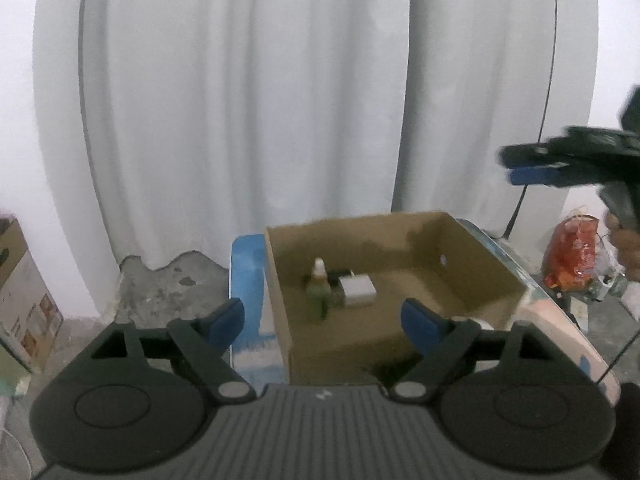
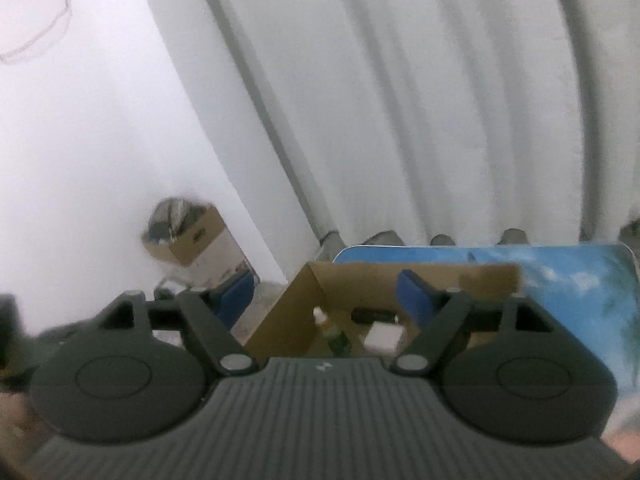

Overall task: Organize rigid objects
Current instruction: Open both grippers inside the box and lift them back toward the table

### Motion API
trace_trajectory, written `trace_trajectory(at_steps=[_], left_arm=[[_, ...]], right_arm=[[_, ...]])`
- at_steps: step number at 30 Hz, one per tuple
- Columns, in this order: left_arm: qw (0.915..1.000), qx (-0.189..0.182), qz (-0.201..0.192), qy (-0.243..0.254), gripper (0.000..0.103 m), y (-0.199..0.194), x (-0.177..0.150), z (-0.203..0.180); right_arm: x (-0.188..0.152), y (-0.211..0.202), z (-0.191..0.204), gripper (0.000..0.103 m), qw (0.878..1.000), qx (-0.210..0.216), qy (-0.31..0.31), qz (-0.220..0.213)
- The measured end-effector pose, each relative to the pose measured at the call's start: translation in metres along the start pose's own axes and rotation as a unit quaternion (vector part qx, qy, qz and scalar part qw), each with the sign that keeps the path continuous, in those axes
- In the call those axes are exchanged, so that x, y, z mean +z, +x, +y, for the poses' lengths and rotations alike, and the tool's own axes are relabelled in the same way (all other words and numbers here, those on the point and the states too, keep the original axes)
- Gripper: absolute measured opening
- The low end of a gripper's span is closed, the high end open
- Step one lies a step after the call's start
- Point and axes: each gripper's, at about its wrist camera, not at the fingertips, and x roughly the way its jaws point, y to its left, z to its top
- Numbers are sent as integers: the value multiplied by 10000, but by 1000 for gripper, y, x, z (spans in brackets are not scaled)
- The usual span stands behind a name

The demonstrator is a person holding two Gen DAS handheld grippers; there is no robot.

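Note:
An open cardboard box [image 1: 472, 268] stands on a table with a blue printed top [image 1: 246, 280]. Inside it a green bottle with a white cap [image 1: 319, 292] stands upright beside a white block [image 1: 357, 291] and a dark object. My left gripper [image 1: 323, 316] is open and empty, just in front of the box. My right gripper [image 2: 325, 294] is open and empty, above the box's near side; it also shows in the left wrist view [image 1: 532, 164], raised at the right. The box [image 2: 296, 320], the bottle [image 2: 335, 336] and the white block [image 2: 382, 336] show in the right wrist view.
White curtains [image 1: 256, 100] hang behind the table. A printed carton [image 1: 20, 300] stands on the floor at the left and a red plastic bag [image 1: 572, 256] at the right. Another carton [image 2: 192, 240] stands by the wall. The table top [image 2: 580, 292] extends right of the box.

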Motion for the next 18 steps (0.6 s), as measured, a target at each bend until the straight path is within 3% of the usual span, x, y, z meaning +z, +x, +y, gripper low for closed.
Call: trace_trajectory(at_steps=[5,8,11,18], left_arm=[[9993,-223,294,73,87,-5,-39,-29],[9979,-385,462,260,87,1,-58,-52],[9944,-663,654,506,87,12,-74,-80],[9808,-1017,1079,1264,87,43,-107,-140]], right_arm=[[-81,-64,-15,81,9984,-171,520,-172],[-134,-81,-23,81,9944,-469,950,-55],[-173,-83,-31,81,9888,-510,1399,118],[-206,-54,-28,71,9863,-466,1489,535]])
